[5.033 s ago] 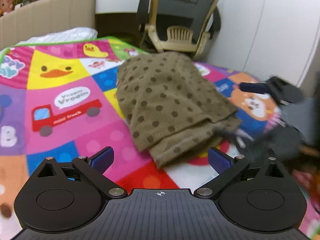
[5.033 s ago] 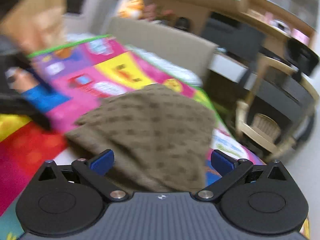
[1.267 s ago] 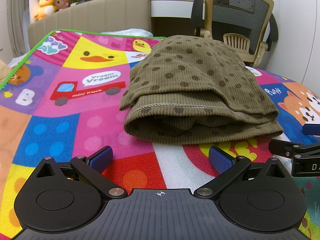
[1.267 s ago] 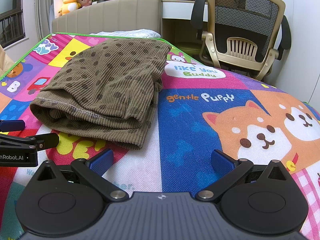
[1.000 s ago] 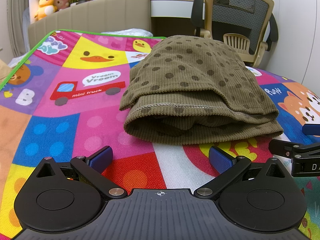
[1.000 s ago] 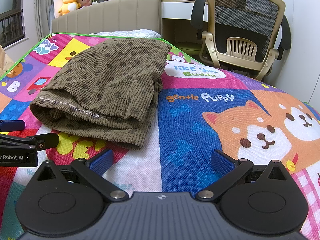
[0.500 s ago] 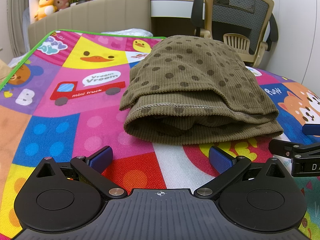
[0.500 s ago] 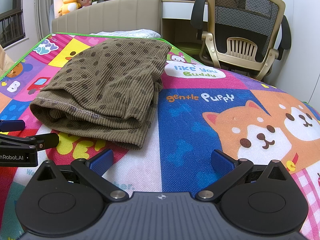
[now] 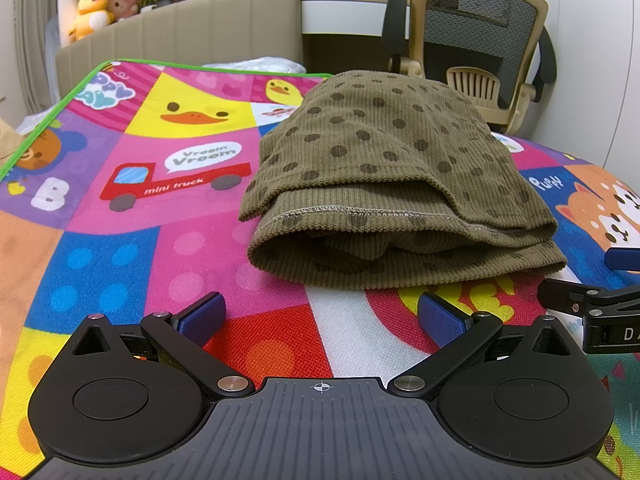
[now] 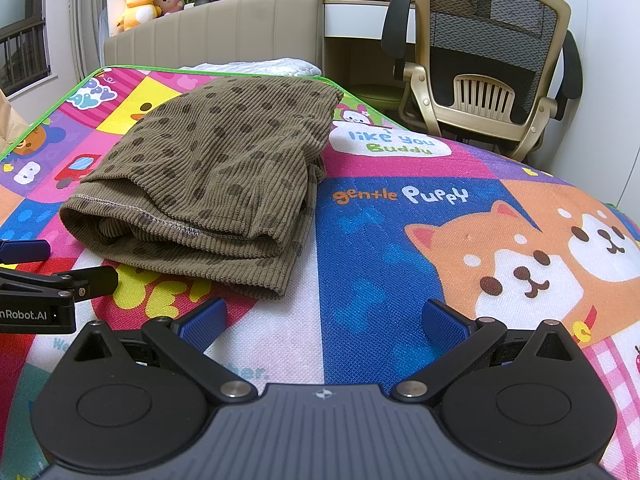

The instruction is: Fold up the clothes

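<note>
Left wrist view has your left gripper [image 9: 320,314] gaping wide and empty, the soft, floppy corduroy garment [image 9: 396,196] folded on the play mat [image 9: 120,240] just ahead — pinch its hemmed edge — and your right gripper [image 10: 324,320] equally wide.

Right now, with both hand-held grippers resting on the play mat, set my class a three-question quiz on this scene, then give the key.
1. True or false: the left hand-held gripper is shut on the folded brown polka-dot garment.
2. Multiple choice: what is printed on the play mat straight ahead of the right hand-held gripper? A. a fire engine B. a blue panel and an orange puppy C. a green frog
3. Fill in the blank: behind the mat stands a beige mesh-backed office ____.

Key
1. False: both grippers are open, clear of the garment.
2. B
3. chair
</note>
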